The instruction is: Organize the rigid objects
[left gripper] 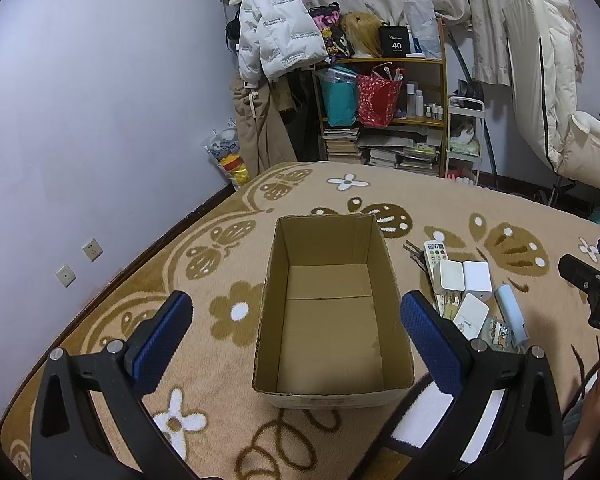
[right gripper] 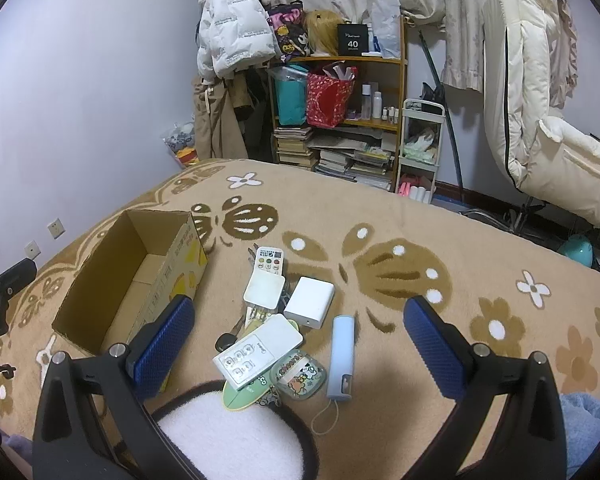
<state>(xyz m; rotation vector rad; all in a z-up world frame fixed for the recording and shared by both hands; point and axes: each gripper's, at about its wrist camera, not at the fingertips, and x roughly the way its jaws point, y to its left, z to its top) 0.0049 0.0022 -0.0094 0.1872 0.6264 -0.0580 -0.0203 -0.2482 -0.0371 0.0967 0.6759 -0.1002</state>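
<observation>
**Clutter Could Foul Your First Grasp**

Your left gripper [left gripper: 296, 330] and right gripper [right gripper: 298, 338] both hung wide apart, empty. The gadget pile [right gripper: 284, 320] lay at three o'clock of the empty cardboard box [left gripper: 328, 304] (items overlapping, possibly tangled with keys), so pinching one could have dragged its neighbours.

Cardboard box [left gripper: 332, 312] open-topped on the carpet [left gripper: 440, 200], pile of small items just right of it, remote control [right gripper: 269, 262] at the pile's far end, two chargers [right gripper: 309, 302] mid-pile, power bank [right gripper: 342, 356] on its right edge, bookshelf [right gripper: 336, 120] behind against the wall
</observation>
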